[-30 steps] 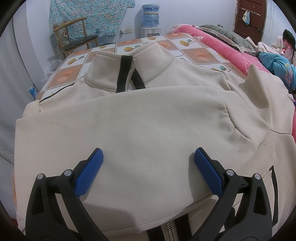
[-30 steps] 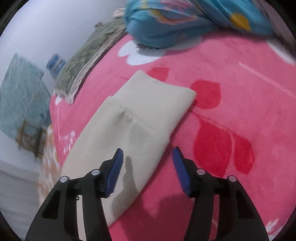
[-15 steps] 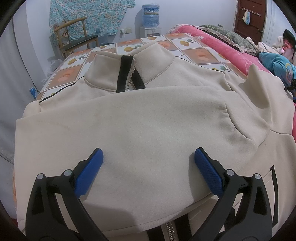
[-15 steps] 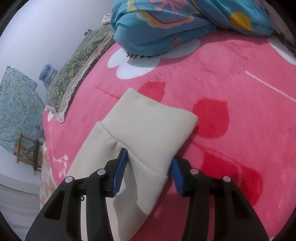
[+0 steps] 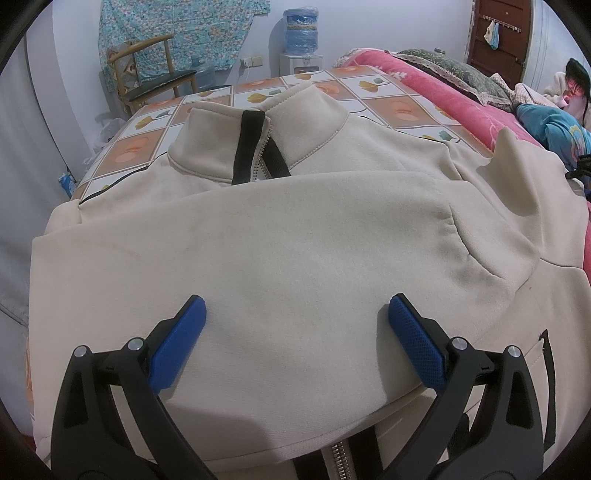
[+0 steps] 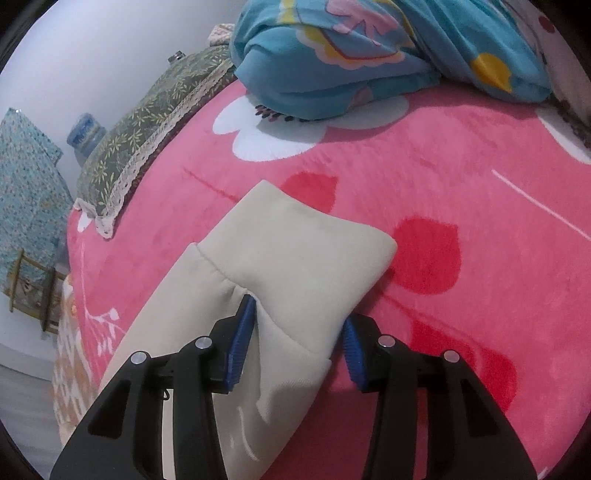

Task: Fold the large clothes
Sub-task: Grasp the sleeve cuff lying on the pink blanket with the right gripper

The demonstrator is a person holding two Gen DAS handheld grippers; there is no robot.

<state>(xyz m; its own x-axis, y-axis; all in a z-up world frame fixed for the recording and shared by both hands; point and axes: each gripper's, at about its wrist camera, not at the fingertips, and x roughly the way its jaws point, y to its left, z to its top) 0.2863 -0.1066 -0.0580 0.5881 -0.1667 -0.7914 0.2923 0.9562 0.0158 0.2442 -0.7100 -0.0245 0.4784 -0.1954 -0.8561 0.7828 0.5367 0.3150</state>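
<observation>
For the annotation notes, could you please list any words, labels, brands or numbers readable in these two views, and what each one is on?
No text can be read in either view.
Water bottle: its label band is too blurred to read.
Cream jacket: no print or tag shows.
Jacket sleeve between the right gripper's fingers: plain.
Pink blanket: only leaf and flower shapes.

Cream zip-up jacket point(image 5: 295, 229) spread flat, sleeve cuff point(image 6: 295, 236) on pink blanket

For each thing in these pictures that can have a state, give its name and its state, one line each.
Jacket: spread flat, one sleeve folded across the front.
Collar zip: partly undone.
Sleeve cuff: flat on the pink blanket.
Left tool: open, holding nothing.
Right tool: straddling the sleeve edge; grip uncertain.
</observation>
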